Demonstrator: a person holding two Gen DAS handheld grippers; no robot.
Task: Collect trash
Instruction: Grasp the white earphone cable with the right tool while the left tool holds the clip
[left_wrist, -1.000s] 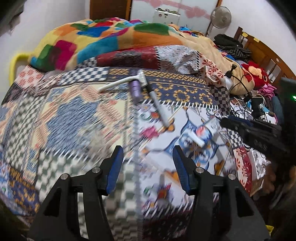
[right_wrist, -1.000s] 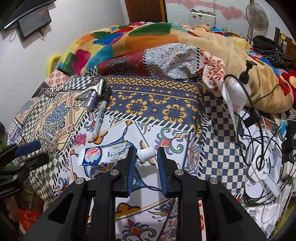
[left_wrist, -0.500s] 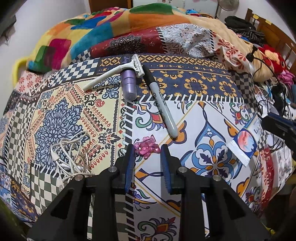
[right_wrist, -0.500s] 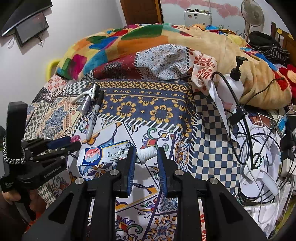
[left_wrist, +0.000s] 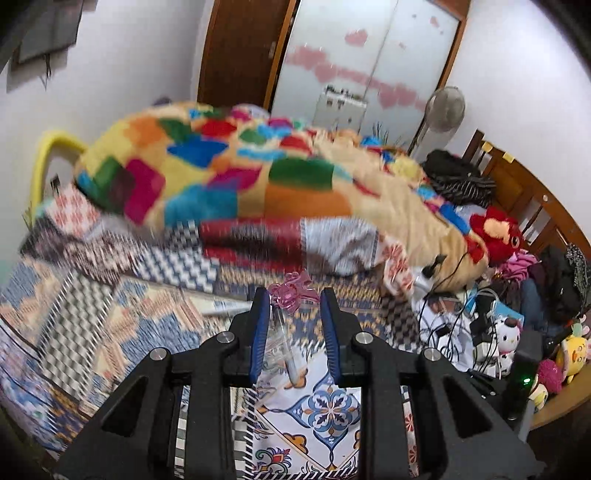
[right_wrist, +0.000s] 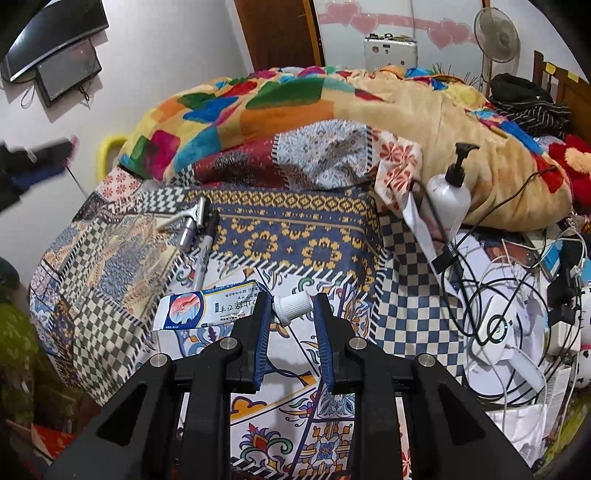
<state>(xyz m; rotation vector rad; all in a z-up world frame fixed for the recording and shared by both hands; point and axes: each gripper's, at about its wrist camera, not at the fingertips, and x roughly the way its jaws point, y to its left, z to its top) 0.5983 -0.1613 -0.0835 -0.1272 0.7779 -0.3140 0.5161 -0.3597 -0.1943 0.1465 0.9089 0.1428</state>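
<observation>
My left gripper (left_wrist: 293, 300) is shut on a small pink plastic hair clip (left_wrist: 293, 293) and holds it raised above the patterned bedspread (left_wrist: 325, 406). My right gripper (right_wrist: 291, 306) is shut on the white cap end of a toothpaste tube (right_wrist: 210, 306) and holds it just above the bedspread (right_wrist: 295, 240). The tube sticks out to the left of the fingers. The left gripper shows blurred at the far left of the right wrist view (right_wrist: 33, 162). A razor (right_wrist: 190, 216), a purple tube (right_wrist: 186, 234) and a marker (right_wrist: 205, 251) lie together on the bedspread.
A bright patchwork blanket (right_wrist: 295, 110) is heaped at the back of the bed. A pump bottle (right_wrist: 448, 195), cables and a white device (right_wrist: 495, 325) crowd the right side. A fan (right_wrist: 495, 33) and wooden headboard (left_wrist: 517, 192) stand at the far right.
My left gripper closed on the pink clip and lifted it up off the bedspread, with the view now blurred by motion. My right gripper has stayed shut on the toothpaste tube.
</observation>
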